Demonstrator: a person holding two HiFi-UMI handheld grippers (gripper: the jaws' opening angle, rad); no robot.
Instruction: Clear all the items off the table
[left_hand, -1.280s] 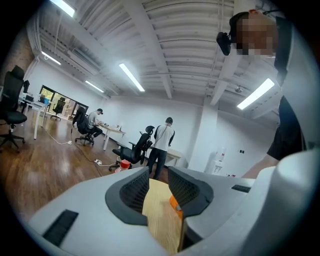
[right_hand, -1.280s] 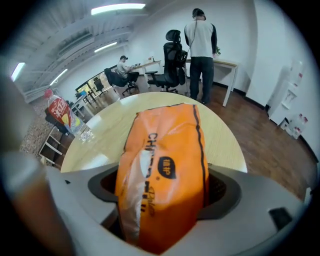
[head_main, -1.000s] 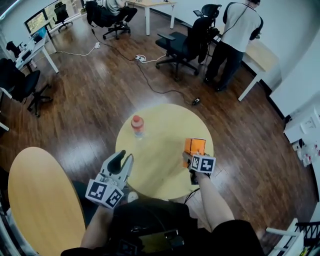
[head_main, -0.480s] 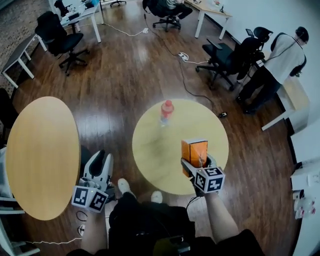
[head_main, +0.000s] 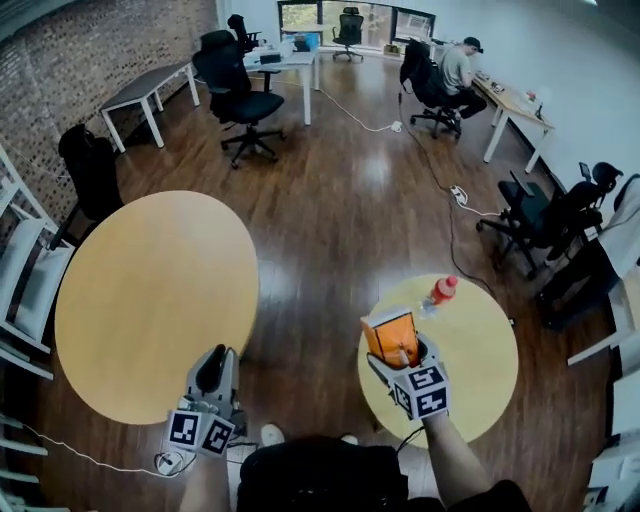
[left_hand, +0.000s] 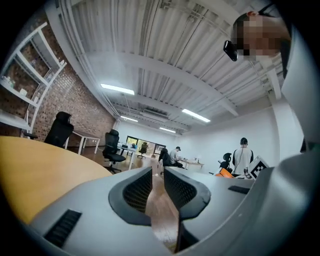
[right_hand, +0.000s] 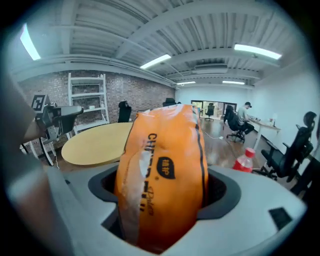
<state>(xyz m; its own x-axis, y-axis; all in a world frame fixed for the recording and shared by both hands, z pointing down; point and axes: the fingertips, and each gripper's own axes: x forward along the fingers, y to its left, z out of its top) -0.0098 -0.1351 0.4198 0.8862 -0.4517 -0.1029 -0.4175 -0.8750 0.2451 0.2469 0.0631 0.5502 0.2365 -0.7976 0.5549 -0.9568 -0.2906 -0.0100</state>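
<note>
Office, wood floor (head_main: 330, 230), two round tbls. Right gripper (head_main: 398, 352): jaws wide, clamped on orange snack bag (right_hand: 165, 175), above small table (head_main: 480, 360). Red bottle (head_main: 440, 291) stands just ahead. Left gripper (head_main: 213, 368): jaws narrow, closing, nothing btwn.

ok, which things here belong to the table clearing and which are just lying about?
Job: orange crinkly snack bag, gripped in the right gripper; red-capped plastic bottle standing on the small round wooden table.
Just there: large round wooden table; black office chairs; white desk; seated person.
</note>
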